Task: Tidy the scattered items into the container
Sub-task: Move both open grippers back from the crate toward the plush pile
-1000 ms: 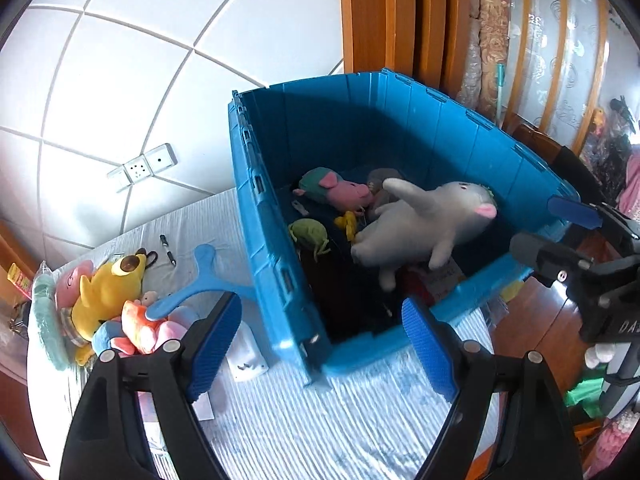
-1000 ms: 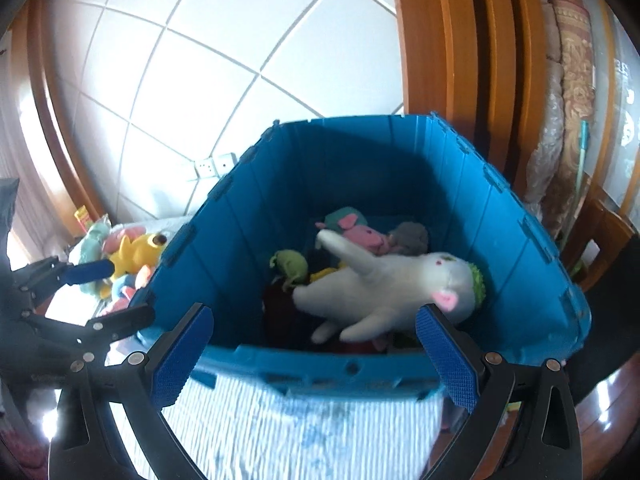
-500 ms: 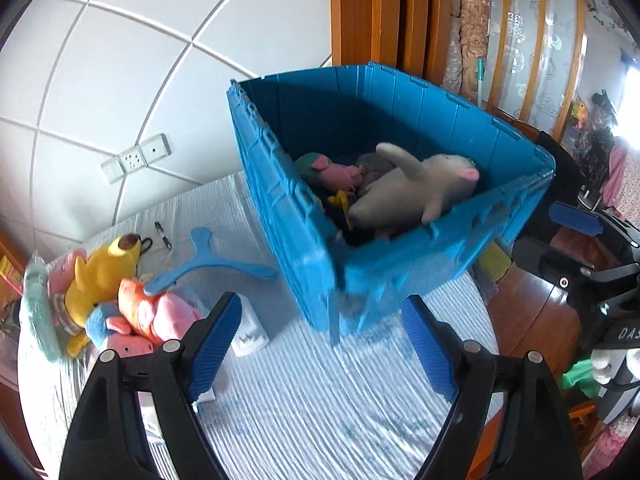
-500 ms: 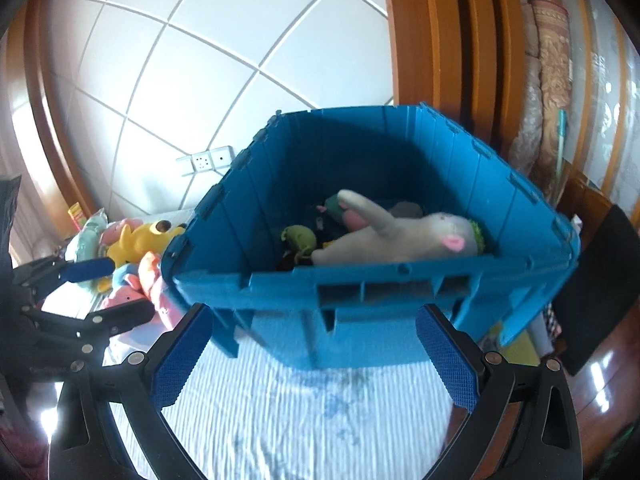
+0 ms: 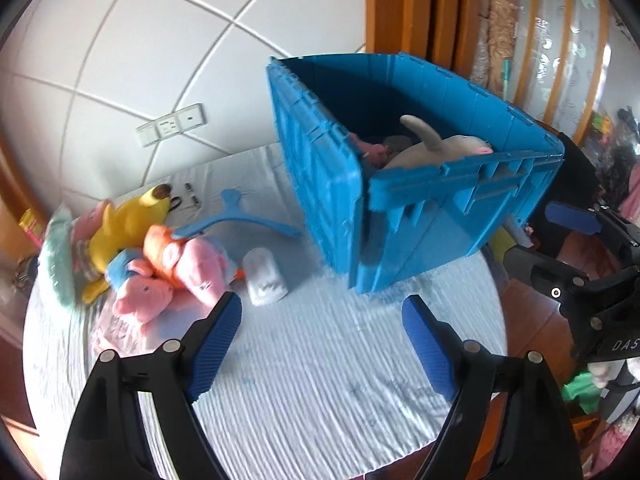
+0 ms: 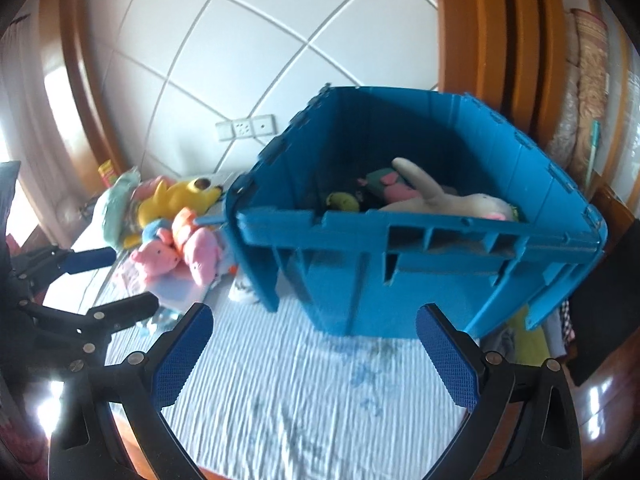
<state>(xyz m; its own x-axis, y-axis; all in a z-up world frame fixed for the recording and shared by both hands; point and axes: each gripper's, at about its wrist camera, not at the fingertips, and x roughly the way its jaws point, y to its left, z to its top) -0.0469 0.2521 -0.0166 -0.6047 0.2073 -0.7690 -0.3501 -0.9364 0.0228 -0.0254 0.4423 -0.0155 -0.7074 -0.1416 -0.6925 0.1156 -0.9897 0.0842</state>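
A big blue crate (image 5: pixel 424 216) (image 6: pixel 440 264) stands on the table's striped cloth, holding a grey plush (image 5: pixel 444 148) (image 6: pixel 460 200), a pink plush (image 6: pixel 394 184) and a green toy (image 6: pixel 342 201). Left of it lie a yellow plush (image 5: pixel 128 216) (image 6: pixel 180 196), pink pig plushes (image 5: pixel 200 264) (image 6: pixel 176 252), a blue hanger (image 5: pixel 240 216) and a white object (image 5: pixel 264 278). My left gripper (image 5: pixel 320 344) is open and empty in front of the crate. My right gripper (image 6: pixel 314 356) is open and empty before the crate's front wall.
A teal plush (image 5: pixel 58 264) and two pens (image 5: pixel 191 196) lie at the far left. A tiled wall with sockets (image 5: pixel 172 125) is behind. The table edge and wooden floor (image 5: pixel 536 332) are to the right. Each gripper shows in the other's view (image 5: pixel 592 280) (image 6: pixel 72 308).
Both grippers have pulled back and lower from over the crate. The crate's outer walls now face me and its inside is mostly hidden. More of the toy pile is in view.
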